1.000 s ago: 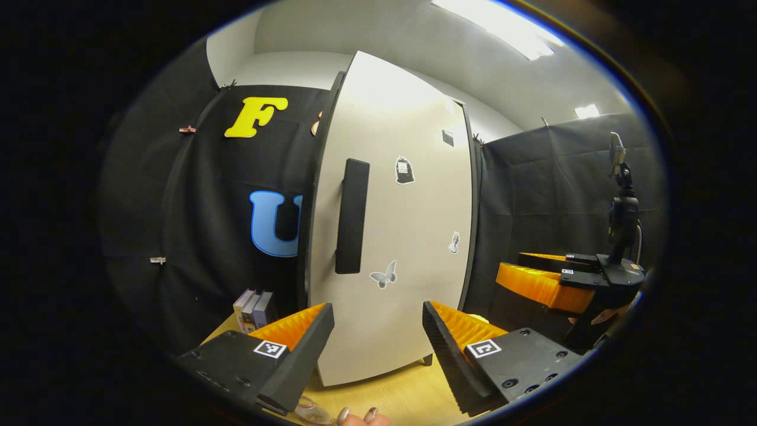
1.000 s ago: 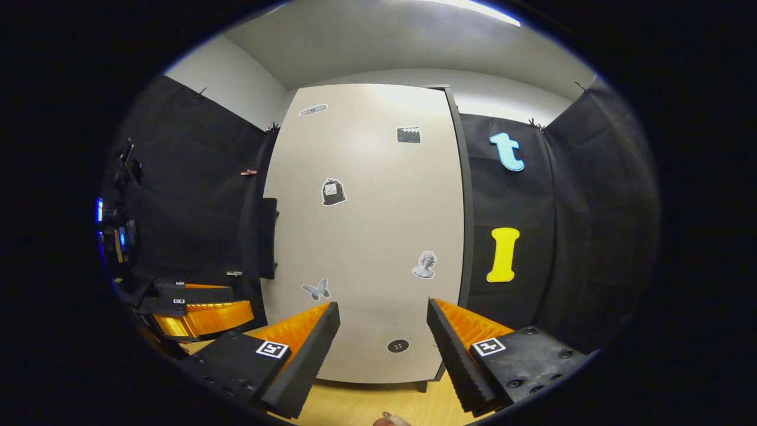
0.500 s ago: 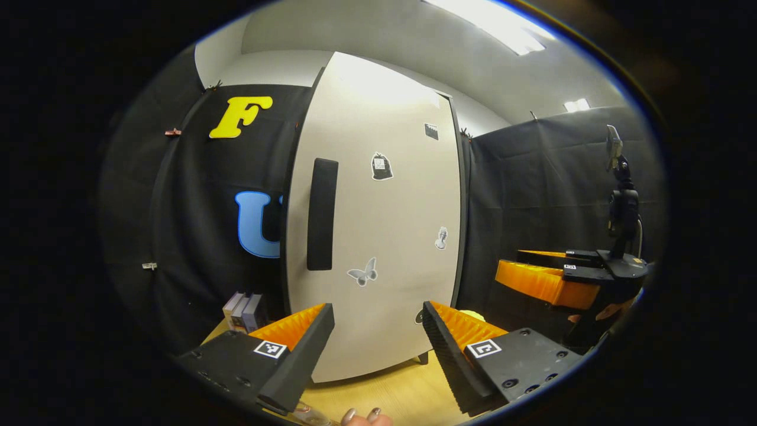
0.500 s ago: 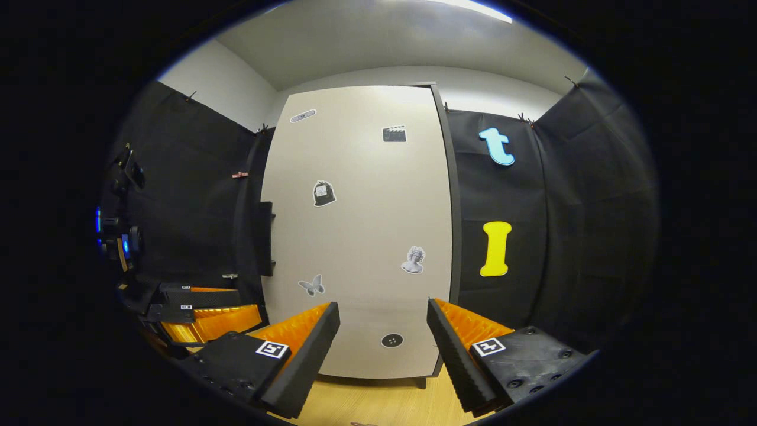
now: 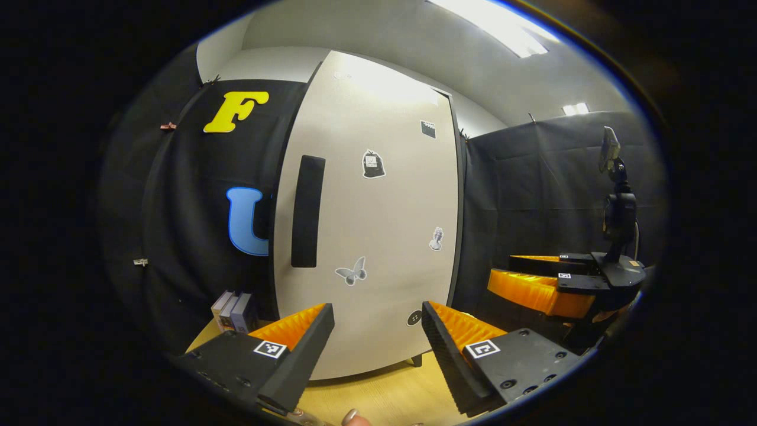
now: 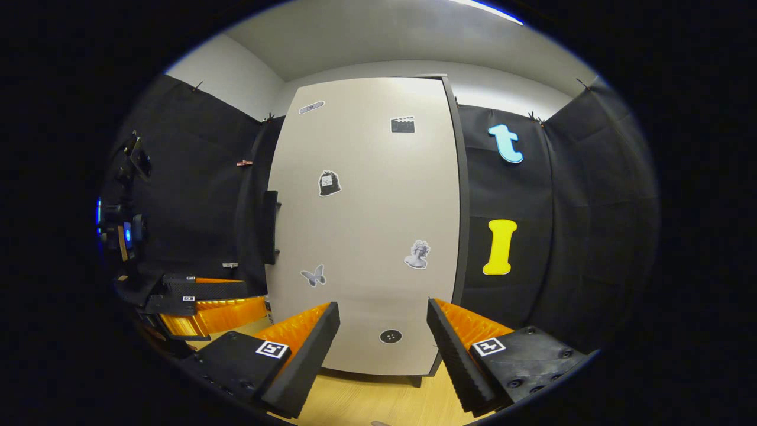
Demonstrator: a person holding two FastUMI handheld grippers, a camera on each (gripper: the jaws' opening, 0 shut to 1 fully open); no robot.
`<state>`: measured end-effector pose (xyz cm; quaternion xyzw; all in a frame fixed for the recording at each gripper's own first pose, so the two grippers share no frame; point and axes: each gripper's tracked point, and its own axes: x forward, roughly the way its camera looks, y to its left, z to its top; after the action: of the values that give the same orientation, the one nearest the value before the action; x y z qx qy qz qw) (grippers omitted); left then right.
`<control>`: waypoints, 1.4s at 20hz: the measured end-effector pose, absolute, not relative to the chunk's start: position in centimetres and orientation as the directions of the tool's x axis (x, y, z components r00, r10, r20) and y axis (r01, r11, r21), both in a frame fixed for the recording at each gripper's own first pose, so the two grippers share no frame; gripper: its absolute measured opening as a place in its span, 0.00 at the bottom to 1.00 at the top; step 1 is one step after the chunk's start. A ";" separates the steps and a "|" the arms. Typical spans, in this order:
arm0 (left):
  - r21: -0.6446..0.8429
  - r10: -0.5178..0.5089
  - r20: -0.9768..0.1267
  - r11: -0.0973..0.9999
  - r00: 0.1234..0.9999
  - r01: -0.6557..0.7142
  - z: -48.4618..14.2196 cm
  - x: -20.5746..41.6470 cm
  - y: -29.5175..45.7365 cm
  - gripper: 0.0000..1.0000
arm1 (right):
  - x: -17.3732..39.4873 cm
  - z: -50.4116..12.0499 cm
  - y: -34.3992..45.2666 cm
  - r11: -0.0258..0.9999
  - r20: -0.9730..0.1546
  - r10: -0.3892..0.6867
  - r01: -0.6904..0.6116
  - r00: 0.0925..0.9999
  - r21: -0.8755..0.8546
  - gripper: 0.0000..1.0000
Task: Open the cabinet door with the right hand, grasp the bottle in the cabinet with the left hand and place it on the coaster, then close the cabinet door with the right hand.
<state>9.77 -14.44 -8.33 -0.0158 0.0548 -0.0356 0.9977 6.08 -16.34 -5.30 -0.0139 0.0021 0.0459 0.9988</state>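
My right gripper (image 6: 383, 337) hangs with its jaws wide apart and nothing between them, facing the cabinet door (image 6: 366, 236), which looks shut and stands well ahead across the wooden tabletop (image 6: 366, 402). What my first move turns on is the handle (image 6: 270, 228): a dark bar with its long axis upright, set on the door's left edge as I see it, so it lies up and to the left of my fingers and I view it nearly edge-on. In the left gripper view the same handle (image 5: 307, 211) faces that camera more squarely, above and just left of my left gripper (image 5: 377, 334), also open wide and empty. By my judgement the left is nearer the handle, yet the task gives the door to the right, so I must cross leftward. The bottle sits behind the door, unseen. I cannot make out the coaster either. Some small books (image 5: 232, 310) stand left of the cabinet.
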 end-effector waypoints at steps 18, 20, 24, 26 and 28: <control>-0.011 -0.081 -0.111 0.997 0.991 0.080 -8.3 10.3 -14.5 0.94 | 7.0 -5.6 -16.8 0.996 -0.018 0.078 -0.078 0.997 -0.038 0.96; -0.008 -0.083 -0.111 0.997 0.990 0.082 -8.3 10.4 -14.6 0.94 | 7.0 -5.6 -16.8 0.996 -0.024 0.079 -0.080 0.997 -0.034 0.96; -0.010 -0.084 -0.116 0.996 0.990 0.083 -8.2 10.4 -14.6 0.94 | 6.9 -5.6 -16.7 0.996 -0.027 0.083 -0.083 0.996 -0.028 0.96; -0.010 -0.084 -0.117 0.996 0.990 0.084 -8.2 10.5 -14.6 0.94 | 6.8 -5.6 -16.8 0.996 -0.026 0.082 -0.083 0.996 -0.026 0.96; -0.009 -0.085 -0.117 0.996 0.989 0.085 -8.2 10.6 -14.5 0.94 | 6.7 -5.5 -16.7 0.996 -0.025 0.083 -0.084 0.996 -0.024 0.96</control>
<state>10.56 -14.46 -8.17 -0.0018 0.0588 -0.0425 0.9974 6.69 -16.75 -5.51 -0.0125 0.0122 0.0419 0.9990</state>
